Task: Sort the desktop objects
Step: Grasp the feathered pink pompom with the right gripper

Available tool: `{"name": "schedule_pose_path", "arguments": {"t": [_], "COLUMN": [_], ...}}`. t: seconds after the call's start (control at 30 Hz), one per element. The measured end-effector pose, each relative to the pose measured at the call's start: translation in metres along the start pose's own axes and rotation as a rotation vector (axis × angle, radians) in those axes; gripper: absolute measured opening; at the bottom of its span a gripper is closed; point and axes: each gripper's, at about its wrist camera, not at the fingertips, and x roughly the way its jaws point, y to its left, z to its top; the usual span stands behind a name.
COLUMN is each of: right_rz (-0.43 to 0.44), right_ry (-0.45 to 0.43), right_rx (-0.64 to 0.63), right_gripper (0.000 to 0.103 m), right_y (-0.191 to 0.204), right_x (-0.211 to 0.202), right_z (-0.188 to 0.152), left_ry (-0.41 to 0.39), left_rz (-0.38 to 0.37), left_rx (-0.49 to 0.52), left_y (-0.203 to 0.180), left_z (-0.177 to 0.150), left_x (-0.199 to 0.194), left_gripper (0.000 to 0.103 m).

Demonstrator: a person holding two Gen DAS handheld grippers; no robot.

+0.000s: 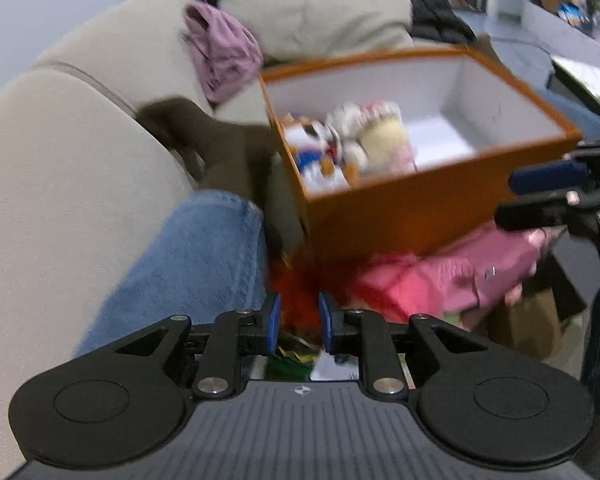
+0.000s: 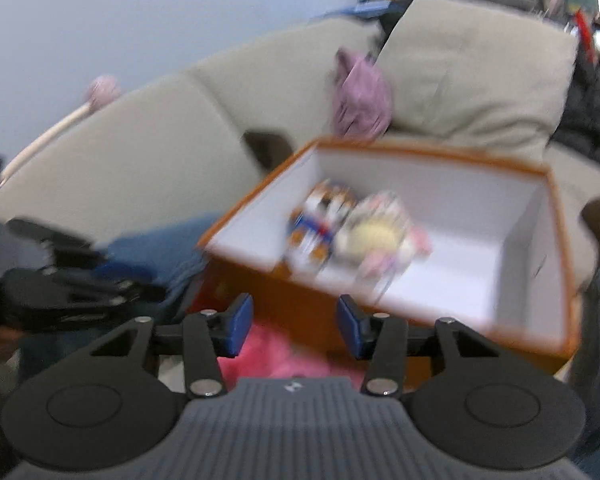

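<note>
An orange box (image 1: 420, 216) with a white inside stands tilted on a pink cloth (image 1: 428, 284) in front of a beige sofa. Several small toy figures (image 1: 360, 136) lie in its left half, blurred. My left gripper (image 1: 299, 320) is below and left of the box, its blue pads a little apart with nothing between them. My right gripper (image 1: 516, 196) reaches in at the box's right corner. In the right wrist view, the right gripper (image 2: 296, 328) stands open and empty just before the box's (image 2: 272, 284) near wall, with the toy figures (image 2: 356, 228) beyond. The left gripper (image 2: 80, 280) shows at the left.
A leg in blue jeans (image 1: 192, 260) lies left of the box. A purple cloth (image 1: 220, 52) and a dark brown item (image 1: 212, 148) rest on the sofa (image 1: 60, 180). Red and green clutter (image 1: 296, 296) sits under the left gripper. A cluttered table (image 1: 580, 68) is at far right.
</note>
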Motion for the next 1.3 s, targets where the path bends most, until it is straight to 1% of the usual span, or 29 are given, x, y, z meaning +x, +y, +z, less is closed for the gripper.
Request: {"name": "schedule_pose_path", "arguments": {"t": [0.07, 0.17, 0.4, 0.57, 0.6, 0.67, 0.7, 0.73, 0.77, 0.83, 0.9, 1.0, 1.07, 1.1, 1.2, 1.3], "right_rz": [-0.011, -0.047, -0.054, -0.028, -0.021, -0.013, -0.007, 0.0, 0.006, 0.016, 0.027, 0.05, 0.063, 0.063, 0.065, 0.053], "right_ry": [0.038, 0.071, 0.098, 0.116, 0.117, 0.116, 0.115, 0.114, 0.113, 0.117, 0.127, 0.151, 0.174, 0.195, 0.238, 0.27], "right_rx": [-0.004, -0.01, 0.001, 0.002, 0.0, -0.006, -0.01, -0.011, -0.013, -0.019, -0.024, -0.015, -0.008, -0.008, -0.026, -0.066], "right_gripper": [0.05, 0.05, 0.05, 0.05, 0.05, 0.051, 0.051, 0.051, 0.051, 0.051, 0.051, 0.054, 0.063, 0.064, 0.065, 0.065], "right_y": [0.005, 0.009, 0.007, 0.007, 0.008, 0.008, 0.009, 0.009, 0.01, 0.012, 0.014, 0.017, 0.019, 0.021, 0.027, 0.036], "right_x": [0.008, 0.019, 0.028, 0.035, 0.036, 0.038, 0.039, 0.04, 0.041, 0.045, 0.051, 0.064, 0.074, 0.082, 0.101, 0.118], "right_z": [-0.011, -0.021, -0.024, -0.026, -0.026, -0.025, -0.025, -0.024, -0.023, -0.021, -0.018, -0.012, -0.008, -0.006, -0.005, -0.006], "left_ry": [0.025, 0.021, 0.077, 0.125, 0.137, 0.153, 0.152, 0.138, 0.118, 0.083, 0.052, 0.0, -0.032, -0.047, -0.087, -0.11], "left_rz": [0.003, 0.001, -0.028, -0.013, -0.013, -0.005, 0.01, 0.014, 0.006, -0.021, -0.024, -0.034, -0.037, -0.031, -0.029, -0.038], "left_rx": [0.002, 0.039, 0.125, 0.134, 0.121, 0.076, 0.047, 0.026, -0.002, -0.06, -0.123, -0.219, -0.283, -0.31, -0.371, -0.431], "left_y": [0.001, -0.001, -0.011, -0.015, -0.014, -0.009, -0.004, -0.001, 0.004, 0.013, 0.022, 0.035, 0.042, 0.047, 0.056, 0.064], "left_z": [-0.001, -0.002, 0.012, 0.016, 0.016, 0.015, 0.014, 0.013, 0.012, 0.008, 0.004, -0.005, -0.009, -0.007, -0.008, -0.007], "left_x": [0.011, 0.022, 0.056, 0.081, 0.085, 0.089, 0.087, 0.082, 0.075, 0.061, 0.047, 0.027, 0.015, 0.01, 0.001, -0.006], "left_gripper": [0.024, 0.024, 0.024, 0.024, 0.024, 0.011, 0.011, 0.007, 0.006, 0.004, 0.003, 0.001, 0.001, 0.001, 0.001, 0.001]}}
